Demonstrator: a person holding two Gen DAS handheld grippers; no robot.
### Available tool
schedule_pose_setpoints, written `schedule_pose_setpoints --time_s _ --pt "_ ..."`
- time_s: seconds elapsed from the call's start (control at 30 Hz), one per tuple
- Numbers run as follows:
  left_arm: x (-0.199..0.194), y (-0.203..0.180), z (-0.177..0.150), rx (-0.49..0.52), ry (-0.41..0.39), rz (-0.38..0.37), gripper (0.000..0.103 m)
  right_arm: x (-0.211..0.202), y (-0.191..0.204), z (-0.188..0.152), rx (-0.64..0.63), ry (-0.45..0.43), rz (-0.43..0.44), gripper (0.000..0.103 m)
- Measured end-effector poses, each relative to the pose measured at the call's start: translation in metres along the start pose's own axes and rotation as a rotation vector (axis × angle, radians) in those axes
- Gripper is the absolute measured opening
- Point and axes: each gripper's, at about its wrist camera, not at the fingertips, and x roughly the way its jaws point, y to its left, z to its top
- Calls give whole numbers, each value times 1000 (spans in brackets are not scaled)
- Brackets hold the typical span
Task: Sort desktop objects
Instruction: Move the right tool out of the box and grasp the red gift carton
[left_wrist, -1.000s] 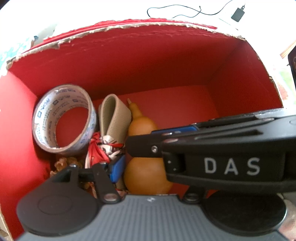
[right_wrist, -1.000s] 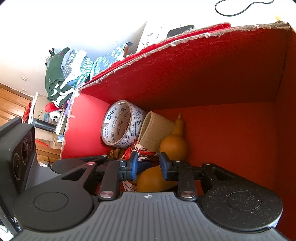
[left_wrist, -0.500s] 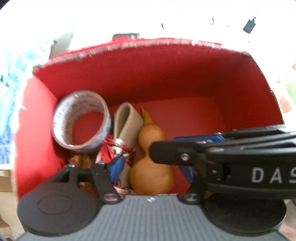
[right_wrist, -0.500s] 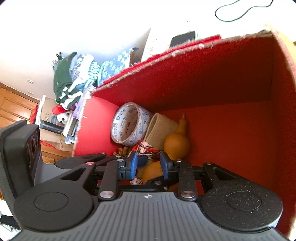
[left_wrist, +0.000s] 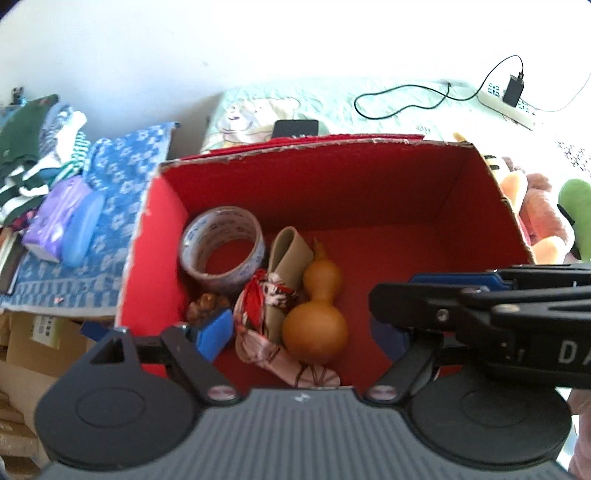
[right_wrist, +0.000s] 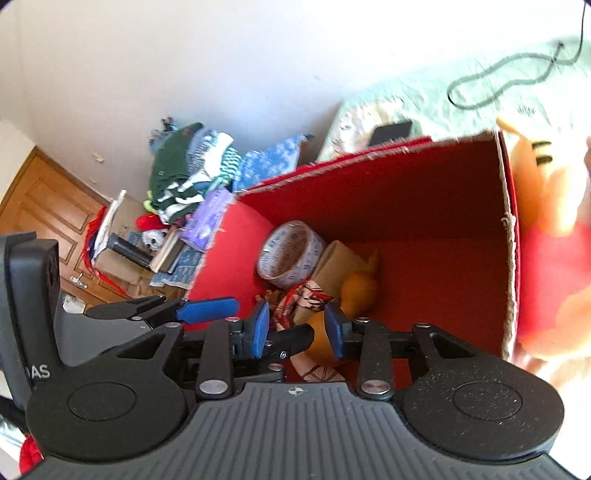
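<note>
Against the left wall of the red box (left_wrist: 476, 192) lie the tape roll (left_wrist: 222, 246) and gourd (left_wrist: 316, 317). Both the left gripper (left_wrist: 303, 332) and right gripper (right_wrist: 297, 328) are opening, empty, seemingly done dropping something; next comes fetching another object.

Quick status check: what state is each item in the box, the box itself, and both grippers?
Red box: open-topped, right half bare.
Tape roll: tilted against left wall.
Gourd: lying, stem toward far wall.
Beige roll: between tape and gourd.
Patterned cloth: crumpled.
Left gripper: opening, empty.
Right gripper: opening, empty.
</note>
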Motion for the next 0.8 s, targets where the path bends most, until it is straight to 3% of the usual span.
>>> schedule_pose_setpoints --time_s 0.3,0.33,0.47,0.5,0.67,0.8 --pt "-39 0 -36 -95 -33 43 82 -32 21 -29 -129 -121 60 38" --pt "-43 1 -41 -104 -39 48 82 -35 23 -34 -145 -143 53 40" --pt "-56 17 -64 -156 -43 47 82 -42 31 -55 -169 -252 -3 71" --pt "-58 22 -71 -168 -46 45 82 -43 32 -59 -168 -265 -12 71" --pt "-55 38 -106 -164 -23 14 84 -40 39 -72 -200 -193 26 68" --pt "-42 43 -132 -139 11 -40 94 -20 38 -83 -149 -94 33 68"
